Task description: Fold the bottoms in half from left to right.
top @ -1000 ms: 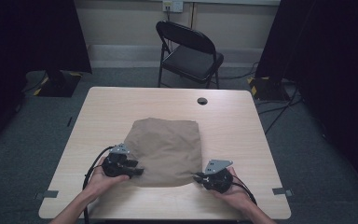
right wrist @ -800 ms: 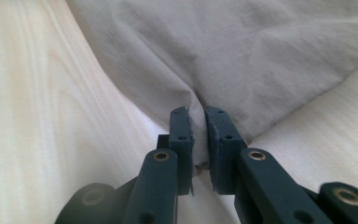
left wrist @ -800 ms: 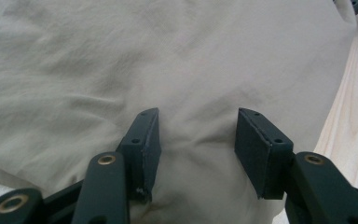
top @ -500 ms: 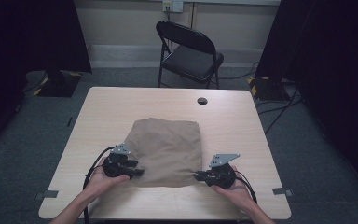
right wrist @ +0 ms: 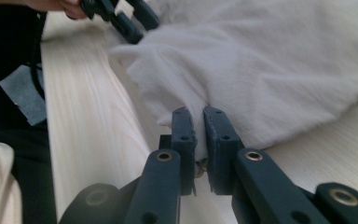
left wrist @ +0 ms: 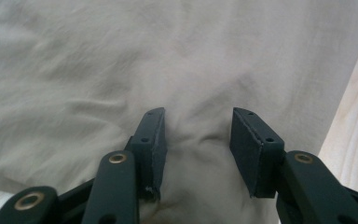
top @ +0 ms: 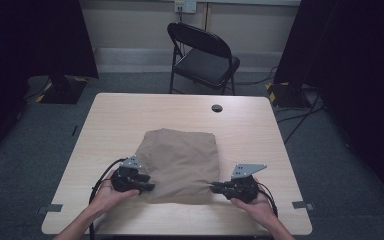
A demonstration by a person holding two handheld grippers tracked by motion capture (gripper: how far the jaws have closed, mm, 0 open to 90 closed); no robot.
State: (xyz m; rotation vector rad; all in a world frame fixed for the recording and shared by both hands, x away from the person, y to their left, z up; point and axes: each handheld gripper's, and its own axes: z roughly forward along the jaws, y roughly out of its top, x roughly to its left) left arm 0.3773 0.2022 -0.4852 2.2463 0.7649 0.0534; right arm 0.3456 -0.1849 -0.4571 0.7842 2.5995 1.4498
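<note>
A tan cloth [top: 180, 160], folded into a rough square, lies on the middle of the light wooden table [top: 130, 115]. My left gripper [top: 150, 187] rests on the cloth's near left corner. In the left gripper view its jaws [left wrist: 198, 114] stand apart on the cloth [left wrist: 121, 56] with a pucker of fabric between them; they have just been closing. My right gripper [top: 213, 188] is at the near right corner. In the right gripper view it [right wrist: 197, 112] is shut on the cloth's [right wrist: 270, 60] edge, which is raised a little off the table. The left gripper [right wrist: 121, 18] shows farther off there.
A black folding chair [top: 205, 55] stands behind the table. A dark cable hole [top: 216, 108] sits near the far edge. Grey tape marks [top: 50, 208] [top: 300, 204] lie at the near corners. Dark curtains hang at both sides.
My right gripper has risen slightly with the cloth's corner in it. The left hand has stayed in place on the cloth.
</note>
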